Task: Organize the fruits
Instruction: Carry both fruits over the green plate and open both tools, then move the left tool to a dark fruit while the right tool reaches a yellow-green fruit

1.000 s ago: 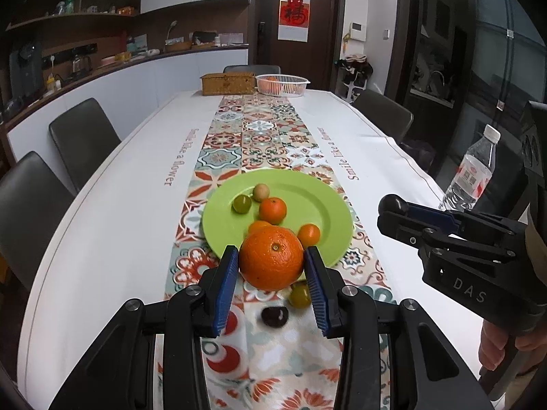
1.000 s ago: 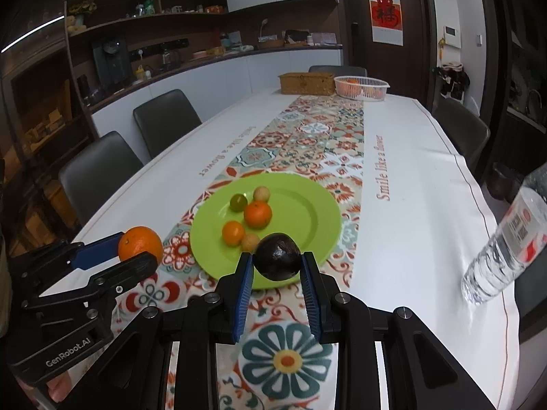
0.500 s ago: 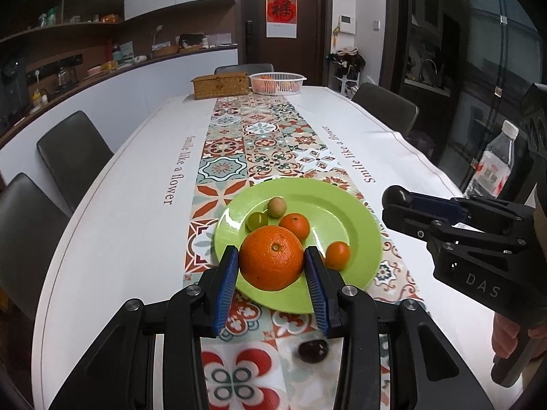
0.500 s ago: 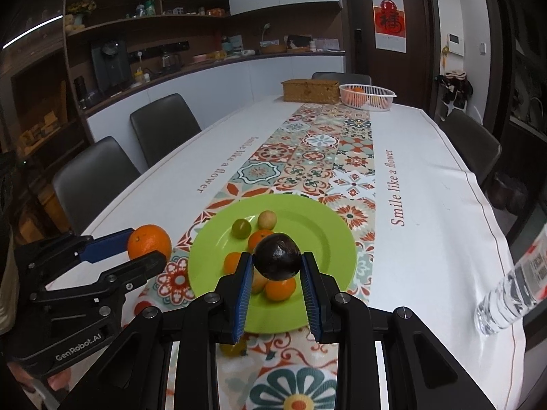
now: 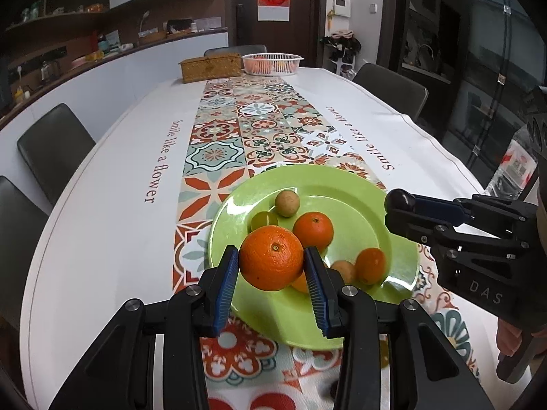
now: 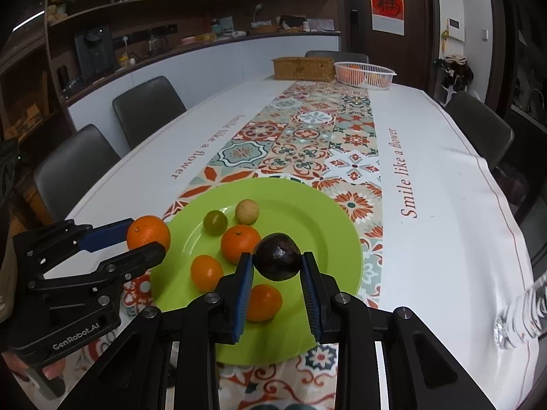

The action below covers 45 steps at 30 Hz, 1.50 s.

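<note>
My left gripper (image 5: 271, 262) is shut on a large orange (image 5: 271, 262) and holds it above the near left part of the green plate (image 5: 345, 194). My right gripper (image 6: 277, 262) is shut on a dark round fruit (image 6: 277, 256) above the plate's (image 6: 318, 212) near middle. On the plate lie small oranges (image 6: 239, 242), a green grape (image 6: 215, 222) and a tan fruit (image 6: 247, 211). The right gripper (image 5: 398, 205) also shows in the left wrist view, and the left gripper (image 6: 148, 237) with its orange (image 6: 148, 232) in the right wrist view.
A patterned runner (image 5: 253, 130) runs down the white table. A white basket (image 5: 272, 63) of fruit and a woven box (image 5: 211, 66) stand at the far end. A water bottle (image 6: 519, 317) stands at the right edge. Dark chairs (image 5: 54, 147) line both sides.
Both grippers have moved forward over the plate with their fruits still held. The plate now lies closer beneath them, and the loose fruits on the runner have dropped out of sight below.
</note>
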Available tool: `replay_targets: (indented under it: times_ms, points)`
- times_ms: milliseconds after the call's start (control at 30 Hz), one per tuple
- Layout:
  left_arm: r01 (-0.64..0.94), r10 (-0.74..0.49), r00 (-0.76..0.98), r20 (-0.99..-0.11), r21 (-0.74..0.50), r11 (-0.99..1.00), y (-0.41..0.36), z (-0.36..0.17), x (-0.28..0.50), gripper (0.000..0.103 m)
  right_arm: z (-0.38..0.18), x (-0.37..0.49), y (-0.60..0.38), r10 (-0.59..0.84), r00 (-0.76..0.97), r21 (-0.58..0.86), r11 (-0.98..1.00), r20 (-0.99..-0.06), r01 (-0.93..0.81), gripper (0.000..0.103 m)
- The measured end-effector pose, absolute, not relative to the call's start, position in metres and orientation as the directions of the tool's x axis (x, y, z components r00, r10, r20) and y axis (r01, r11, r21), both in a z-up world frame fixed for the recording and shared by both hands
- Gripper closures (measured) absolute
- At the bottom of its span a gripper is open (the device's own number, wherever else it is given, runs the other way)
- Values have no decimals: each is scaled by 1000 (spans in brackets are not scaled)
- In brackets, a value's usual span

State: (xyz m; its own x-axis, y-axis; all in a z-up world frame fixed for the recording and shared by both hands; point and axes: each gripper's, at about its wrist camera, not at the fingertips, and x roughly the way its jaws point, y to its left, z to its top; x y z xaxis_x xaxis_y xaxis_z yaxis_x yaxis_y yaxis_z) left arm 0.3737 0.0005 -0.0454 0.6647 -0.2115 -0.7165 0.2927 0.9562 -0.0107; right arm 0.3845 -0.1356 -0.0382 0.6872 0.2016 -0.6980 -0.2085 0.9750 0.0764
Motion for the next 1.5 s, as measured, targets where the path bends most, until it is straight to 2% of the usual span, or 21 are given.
replay_targets:
  times_ms: [233,300,333,367,633,700,833,867,967,1500]
  points:
    - [291,-202,666,-718,1,957,-2,-50,387,64,-49,398,-136,199,682,80,976,-704,-202,73]
    - [283,-196,672,-715,4,959,-2,-49,386,60,-49,399,-137,191,683,77,978,-705,-194,71]
    - [286,-200,676,-709,2,958,-2,-47,384,53,-49,400,-138,189,683,77,979,-706,-191,70]
    - [283,-197,685,-701,8,959,-2,-44,380,50,-48,399,-139,189,685,80,979,-703,-188,68]
    - [268,-170,729,-663,47,962,-5,-17,344,48,-28,373,-145,202,720,74,976,-664,-205,67]
    - [258,-172,737,-654,37,965,-3,-9,333,47,-19,360,-145,210,735,68,974,-645,-218,60]
    - [238,-182,749,-636,1,971,4,6,310,44,-3,339,-144,230,757,71,969,-612,-237,59]
    - [235,-183,753,-632,-1,972,5,9,307,42,2,333,-144,235,762,73,968,-604,-240,58]
    - [220,-176,771,-612,-4,975,8,19,291,34,15,316,-143,238,782,64,967,-575,-248,49]
    - [236,-190,786,-589,1,972,9,18,216,30,22,243,-135,277,814,22,951,-510,-310,44]
